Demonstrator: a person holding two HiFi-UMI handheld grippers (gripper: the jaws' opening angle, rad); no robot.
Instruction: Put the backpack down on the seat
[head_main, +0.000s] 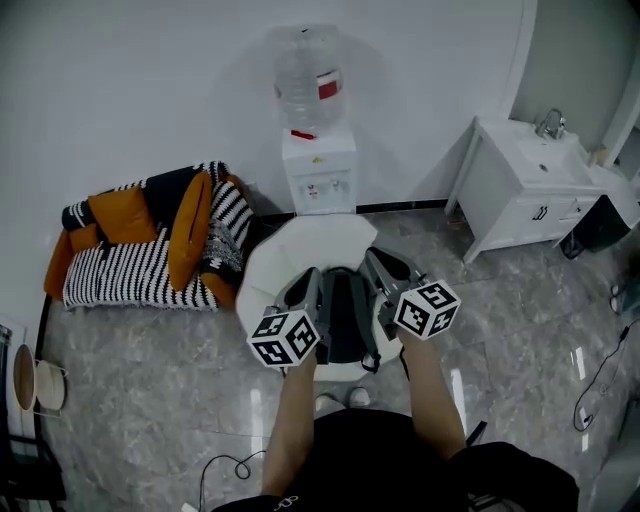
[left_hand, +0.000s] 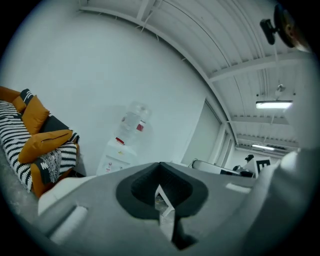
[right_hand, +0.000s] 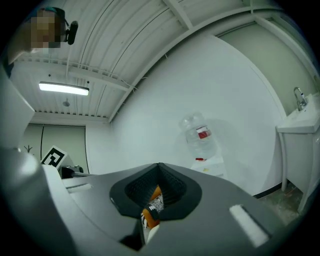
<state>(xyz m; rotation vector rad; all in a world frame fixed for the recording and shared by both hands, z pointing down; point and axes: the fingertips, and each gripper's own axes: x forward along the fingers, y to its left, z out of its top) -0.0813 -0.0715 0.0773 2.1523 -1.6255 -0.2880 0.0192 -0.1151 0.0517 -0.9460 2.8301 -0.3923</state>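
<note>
Centre of the head view: a dark backpack (head_main: 345, 318) sits between my left claw (left_hand: 161, 196) and right claw (right_hand: 153, 199), apparently on the white round seat (head_main: 300, 245); both claws are clenched with nothing visible in them, and the bag looks soft and floppy, best gripped by its top loop or straps.

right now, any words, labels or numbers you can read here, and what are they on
No text is legible.
Red label on the water bottle: too blurred to read.
Yellow sticker on the dispenser: too small to read.
Left marker cube and right marker cube: black-and-white square patterns, no words.
</note>
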